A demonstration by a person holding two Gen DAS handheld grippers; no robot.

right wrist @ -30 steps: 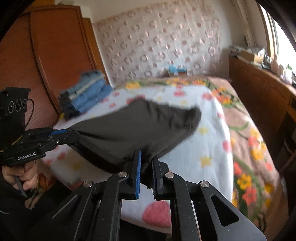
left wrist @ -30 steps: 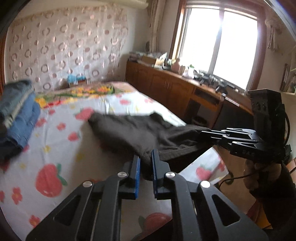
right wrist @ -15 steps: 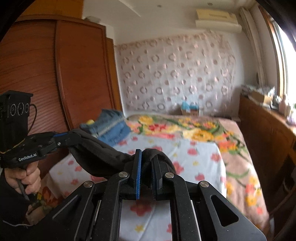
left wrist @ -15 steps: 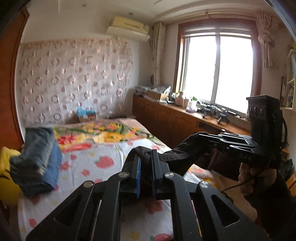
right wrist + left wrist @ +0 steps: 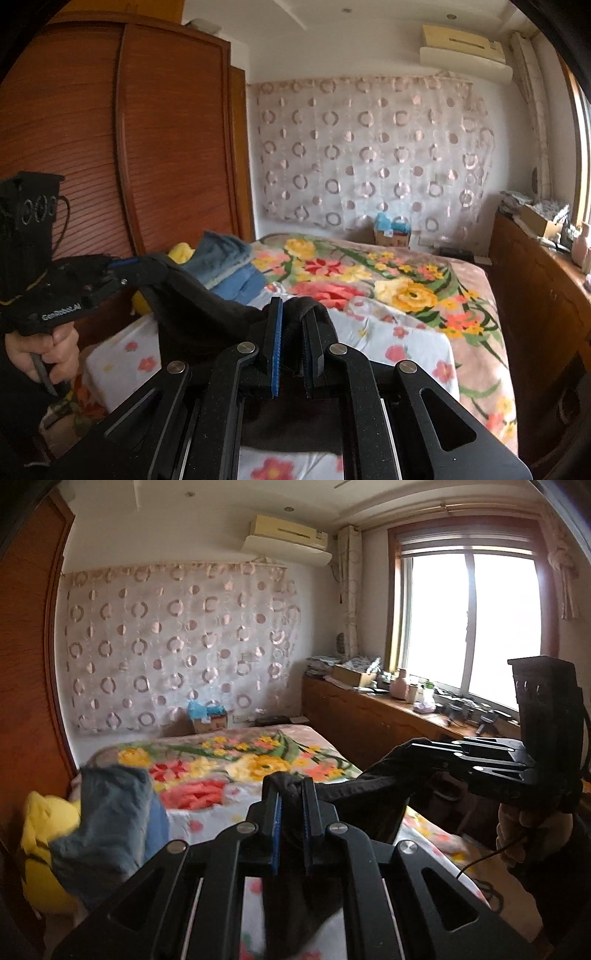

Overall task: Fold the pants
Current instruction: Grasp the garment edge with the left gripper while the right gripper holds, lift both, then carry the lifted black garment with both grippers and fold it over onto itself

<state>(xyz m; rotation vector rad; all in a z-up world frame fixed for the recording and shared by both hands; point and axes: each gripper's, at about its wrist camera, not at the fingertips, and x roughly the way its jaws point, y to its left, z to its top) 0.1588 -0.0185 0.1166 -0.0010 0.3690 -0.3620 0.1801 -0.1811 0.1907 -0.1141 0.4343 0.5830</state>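
Dark brown pants (image 5: pixel 369 797) hang in the air above the bed, stretched between both grippers. My left gripper (image 5: pixel 291 794) is shut on one end of the cloth, which bunches between its blue pads. My right gripper (image 5: pixel 293 314) is shut on the other end; it also shows in the left wrist view (image 5: pixel 417 753) at the right. In the right wrist view the pants (image 5: pixel 199 310) run left to my left gripper (image 5: pixel 147 267). The lower part of the pants hangs below the views.
The bed (image 5: pixel 413 332) has a white flowered sheet and a floral blanket (image 5: pixel 251 760). A stack of folded jeans (image 5: pixel 110 812) and a yellow item (image 5: pixel 44 827) lie at its left edge. A wooden wardrobe (image 5: pixel 129 147) stands left, a cluttered wooden counter (image 5: pixel 388 712) under the window right.
Both grippers have risen well above the bed, lifting the pants off the sheet. The pants now hang stretched between them instead of lying spread on the bed.
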